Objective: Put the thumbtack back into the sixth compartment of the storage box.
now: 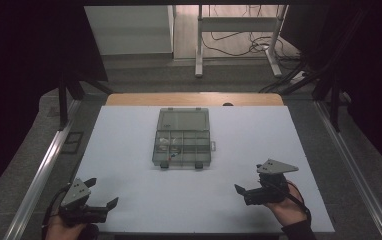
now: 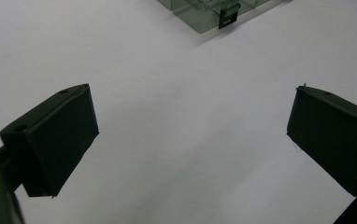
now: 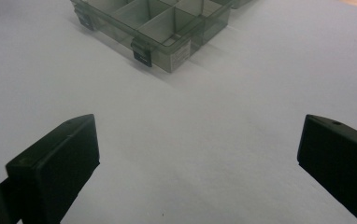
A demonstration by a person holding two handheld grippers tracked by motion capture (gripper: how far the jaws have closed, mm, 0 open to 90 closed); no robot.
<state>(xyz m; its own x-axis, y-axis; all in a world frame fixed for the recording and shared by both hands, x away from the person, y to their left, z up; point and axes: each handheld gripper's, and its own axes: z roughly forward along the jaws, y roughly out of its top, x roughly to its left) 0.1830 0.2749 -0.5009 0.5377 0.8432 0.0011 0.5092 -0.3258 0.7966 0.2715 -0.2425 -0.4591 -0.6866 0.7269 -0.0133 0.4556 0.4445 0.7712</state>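
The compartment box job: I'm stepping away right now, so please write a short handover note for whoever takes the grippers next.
Left gripper: open, holding nothing, at the near left of the white table.
Right gripper: open, holding nothing, near right.
Compartment box: mid-table, lid folded open behind it, a few small items in the left compartments.
Done: box stands open.
Left: everything else; neither gripper has reached the box.

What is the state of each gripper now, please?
Left gripper: open, holding nothing, above the white table.
Right gripper: open, holding nothing, apart from the compartment box.
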